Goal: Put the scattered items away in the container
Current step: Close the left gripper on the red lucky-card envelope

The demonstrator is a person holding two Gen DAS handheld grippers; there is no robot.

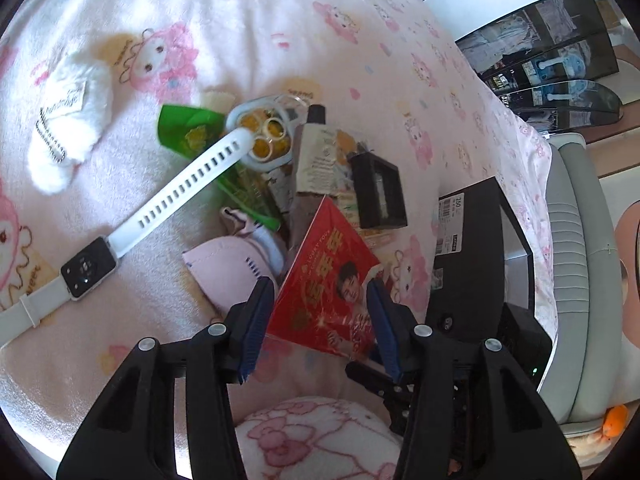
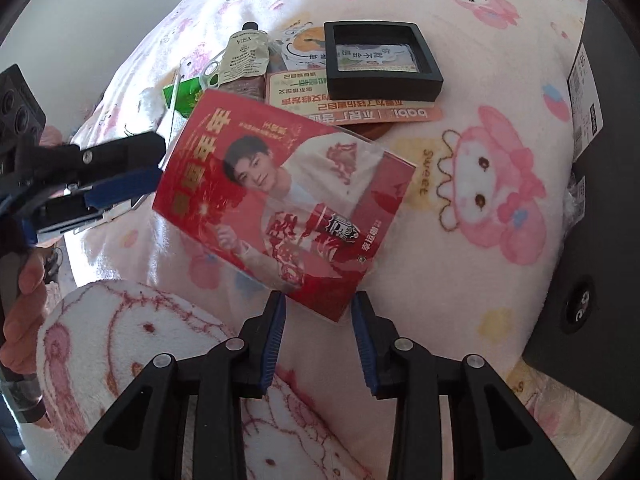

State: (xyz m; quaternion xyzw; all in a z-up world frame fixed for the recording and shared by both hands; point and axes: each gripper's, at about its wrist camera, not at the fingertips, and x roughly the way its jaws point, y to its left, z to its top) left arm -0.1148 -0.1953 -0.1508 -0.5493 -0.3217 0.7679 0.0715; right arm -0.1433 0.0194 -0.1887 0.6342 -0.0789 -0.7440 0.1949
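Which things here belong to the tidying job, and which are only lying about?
Job: red packet, white watch, pink mask, tube, black frame, green wrapper, black container, left gripper, right gripper.

Lying about: pink blanket, white plush.

Your right gripper point(image 2: 319, 334) hangs over the red card point(image 2: 280, 200), its blue fingers point(image 2: 276, 336) apart at the card's near corner; contact cannot be confirmed. Your left gripper point(image 2: 132, 168) comes in at the card's left edge. Beyond the card on the pink blanket point(image 2: 480, 280) lie a black frame point(image 2: 384, 60), a tube point(image 2: 242, 58) and a green packet point(image 2: 186, 94). A black box point(image 2: 600, 200) fills the right edge.
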